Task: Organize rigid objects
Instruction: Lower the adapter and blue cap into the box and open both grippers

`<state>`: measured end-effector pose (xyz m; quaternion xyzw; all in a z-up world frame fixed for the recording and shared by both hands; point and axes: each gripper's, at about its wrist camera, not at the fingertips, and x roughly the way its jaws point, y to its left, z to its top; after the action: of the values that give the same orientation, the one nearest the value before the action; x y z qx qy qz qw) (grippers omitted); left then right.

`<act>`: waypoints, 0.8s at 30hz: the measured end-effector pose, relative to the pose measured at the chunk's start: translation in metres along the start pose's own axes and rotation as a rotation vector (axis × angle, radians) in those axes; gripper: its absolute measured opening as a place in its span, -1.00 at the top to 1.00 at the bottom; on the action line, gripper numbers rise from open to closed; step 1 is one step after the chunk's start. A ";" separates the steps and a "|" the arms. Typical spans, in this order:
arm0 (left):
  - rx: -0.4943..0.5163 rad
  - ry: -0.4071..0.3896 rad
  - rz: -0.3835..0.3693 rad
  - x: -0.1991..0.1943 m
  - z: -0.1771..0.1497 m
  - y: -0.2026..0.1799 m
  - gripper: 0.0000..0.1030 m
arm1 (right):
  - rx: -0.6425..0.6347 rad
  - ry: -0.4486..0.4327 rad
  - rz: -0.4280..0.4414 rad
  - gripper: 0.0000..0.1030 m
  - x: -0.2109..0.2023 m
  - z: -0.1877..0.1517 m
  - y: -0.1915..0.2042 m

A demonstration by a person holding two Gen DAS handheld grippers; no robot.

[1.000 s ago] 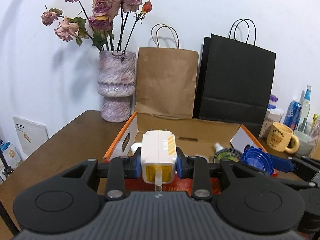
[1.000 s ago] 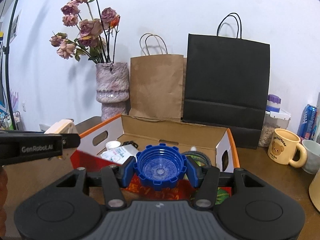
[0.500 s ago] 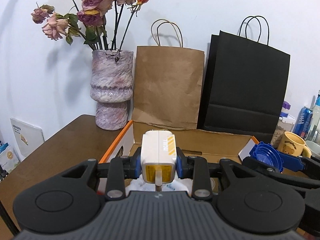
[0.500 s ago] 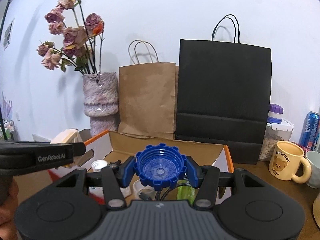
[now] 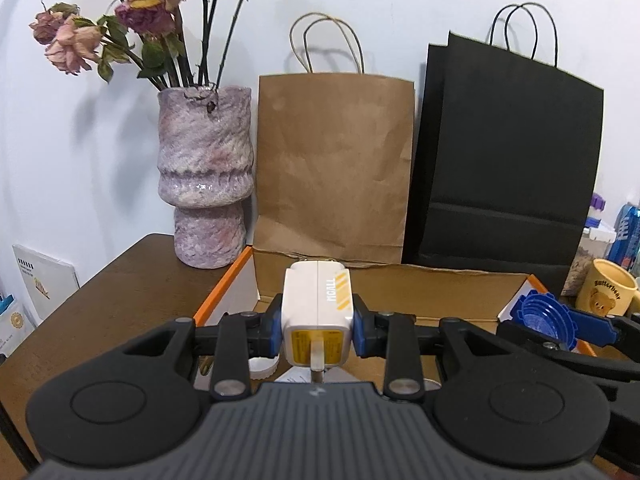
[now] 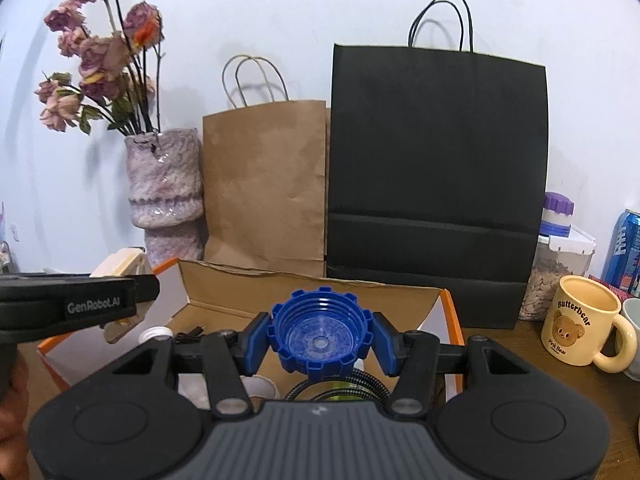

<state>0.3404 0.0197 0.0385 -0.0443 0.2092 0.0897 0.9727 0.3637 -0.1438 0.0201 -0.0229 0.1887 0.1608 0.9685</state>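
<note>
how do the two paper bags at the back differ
The brown paper bag is shorter and narrower; the black paper bag stands taller and wider. The brown one has pale twisted handles and a creased, mottled face; the black one has thin dark handles and a smooth face with a horizontal fold low down. The brown bag is next to the vase, the black one nearer the mug. Both stand upright against the wall behind the cardboard box.

We cannot see most of the cardboard box point(image 6: 308, 286) floor: the right gripper point(image 6: 320, 334) and its blue screw cap point(image 6: 320, 334) cover the near contents. A ribbed hose point(image 6: 348, 380) and a white cap point(image 6: 155, 334) show only in part. The dried flowers point(image 5: 136, 12) are cut by the top edge. The blue can point(image 6: 624, 248) runs off the right edge. The charger point(image 5: 317, 306) label print is unreadable.
</note>
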 end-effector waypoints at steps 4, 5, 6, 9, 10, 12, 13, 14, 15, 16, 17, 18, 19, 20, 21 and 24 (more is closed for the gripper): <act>-0.001 0.014 0.011 0.009 -0.001 0.004 0.36 | -0.006 0.018 -0.011 -0.02 0.008 -0.003 -0.001; -0.001 0.017 0.011 0.010 -0.001 0.005 0.37 | -0.007 0.022 -0.014 -0.02 0.009 -0.005 -0.002; 0.000 0.019 0.011 0.011 -0.001 0.006 0.36 | -0.009 0.026 -0.017 -0.02 0.009 -0.005 -0.002; 0.001 0.031 0.010 0.013 -0.002 0.007 0.36 | -0.016 0.034 -0.019 -0.02 0.010 -0.007 -0.002; 0.003 0.035 0.013 0.013 -0.002 0.008 0.36 | -0.018 0.037 -0.017 -0.02 0.010 -0.008 -0.002; 0.009 0.028 0.018 0.012 -0.002 0.009 0.30 | -0.017 0.041 -0.016 -0.03 0.010 -0.008 -0.003; 0.011 0.014 0.023 0.010 -0.001 0.010 0.07 | -0.012 0.043 -0.018 -0.03 0.011 -0.008 -0.004; 0.012 0.003 0.029 0.008 0.000 0.011 -0.09 | -0.006 0.044 -0.024 -0.06 0.011 -0.008 -0.005; 0.016 -0.008 0.037 0.006 0.001 0.012 -0.41 | 0.002 0.046 -0.027 -0.13 0.012 -0.008 -0.007; 0.022 -0.023 0.045 0.004 0.001 0.012 -0.52 | 0.012 0.046 -0.029 -0.33 0.012 -0.008 -0.010; 0.026 -0.034 0.048 0.003 0.001 0.012 -0.53 | 0.025 0.044 -0.033 -0.58 0.012 -0.009 -0.012; 0.030 -0.036 0.048 0.003 0.002 0.013 -0.62 | 0.032 0.041 -0.038 -0.69 0.012 -0.009 -0.014; 0.031 -0.035 0.047 0.003 0.003 0.013 -0.84 | 0.037 0.036 -0.044 -0.84 0.012 -0.009 -0.015; 0.029 -0.035 0.049 0.003 0.003 0.013 -1.00 | 0.041 0.030 -0.051 -0.95 0.012 -0.009 -0.016; 0.026 -0.043 0.051 0.002 0.003 0.013 -1.00 | 0.044 0.025 -0.058 -1.00 0.012 -0.009 -0.017; 0.029 -0.039 0.051 0.003 0.002 0.013 -1.00 | 0.043 0.018 -0.074 -1.00 0.011 -0.008 -0.019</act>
<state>0.3412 0.0334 0.0388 -0.0232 0.1924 0.1125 0.9746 0.3762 -0.1590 0.0084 -0.0106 0.1997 0.1205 0.9724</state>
